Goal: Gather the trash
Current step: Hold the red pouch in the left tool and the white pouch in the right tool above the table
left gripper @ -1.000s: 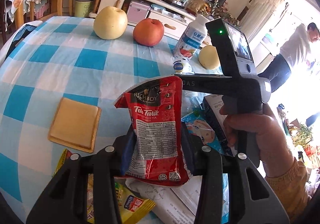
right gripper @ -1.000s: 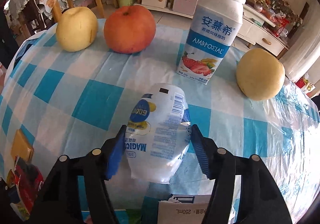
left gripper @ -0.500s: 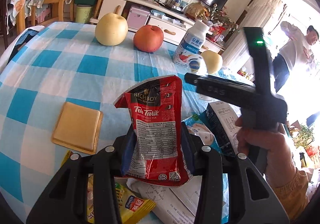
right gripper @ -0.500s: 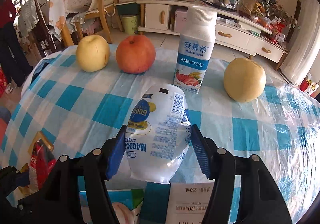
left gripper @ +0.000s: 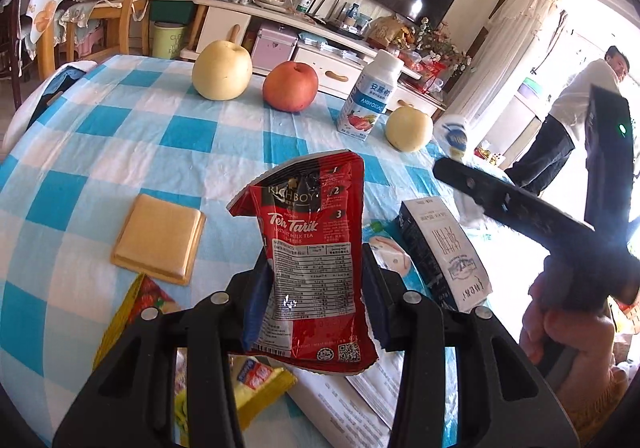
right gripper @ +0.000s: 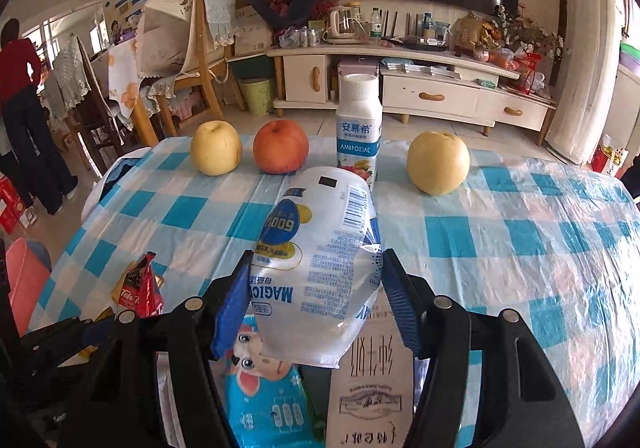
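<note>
Red foil first: the left gripper (left gripper: 314, 284) is clamped on a red Teh Tarik sachet (left gripper: 310, 260), which stands upright between the blue pads and is lifted clear of the checked tablecloth (left gripper: 180, 136). Over on the other side, the right gripper (right gripper: 316, 288) is squeezed onto a white Magico pouch (right gripper: 320, 260), barcode end up, also held above the table. From the left wrist view, a tan square packet (left gripper: 158, 238) lies flat at about 10 o'clock from the sachet, a yellow wrapper (left gripper: 256, 380) sits under the gripper at 7 o'clock, and a dark milk carton (left gripper: 440, 256) lies at 3 o'clock with a blue-and-white bag (right gripper: 264, 388) just beside it. Along the far edge at 12 o'clock there's a row: pale pear (right gripper: 216, 147), red apple (right gripper: 281, 146), Ambrosial yogurt bottle (right gripper: 358, 128) standing upright, and a second pear (right gripper: 437, 162) off to 1 o'clock. The right hand (left gripper: 568, 332) shows at 3 o'clock in the left view, wrapped around its gripper handle.
</note>
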### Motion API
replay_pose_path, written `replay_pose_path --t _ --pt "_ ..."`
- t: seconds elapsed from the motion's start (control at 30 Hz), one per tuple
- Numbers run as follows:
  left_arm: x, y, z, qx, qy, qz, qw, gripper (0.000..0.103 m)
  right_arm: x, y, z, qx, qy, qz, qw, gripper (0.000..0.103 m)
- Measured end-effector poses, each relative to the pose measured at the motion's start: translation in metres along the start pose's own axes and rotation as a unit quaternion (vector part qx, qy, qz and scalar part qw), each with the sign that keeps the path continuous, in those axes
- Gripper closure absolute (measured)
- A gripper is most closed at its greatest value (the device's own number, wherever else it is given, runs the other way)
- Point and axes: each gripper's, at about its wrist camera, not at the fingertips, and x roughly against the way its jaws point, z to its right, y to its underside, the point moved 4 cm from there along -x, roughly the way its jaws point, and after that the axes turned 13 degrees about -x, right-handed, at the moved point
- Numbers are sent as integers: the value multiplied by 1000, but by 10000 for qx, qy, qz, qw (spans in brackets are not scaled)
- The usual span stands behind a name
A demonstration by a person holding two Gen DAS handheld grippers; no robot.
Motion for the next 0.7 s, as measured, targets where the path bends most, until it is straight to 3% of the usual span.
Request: replay_pose_path --t 0.4,0.7 --pt "36 23 11 -46 -21 193 9998 59 57 47 1 -27 12 237 9997 40" --pt "55 37 14 -70 -39 269 9996 59 74 80 6 -124 74 87 9999 40"
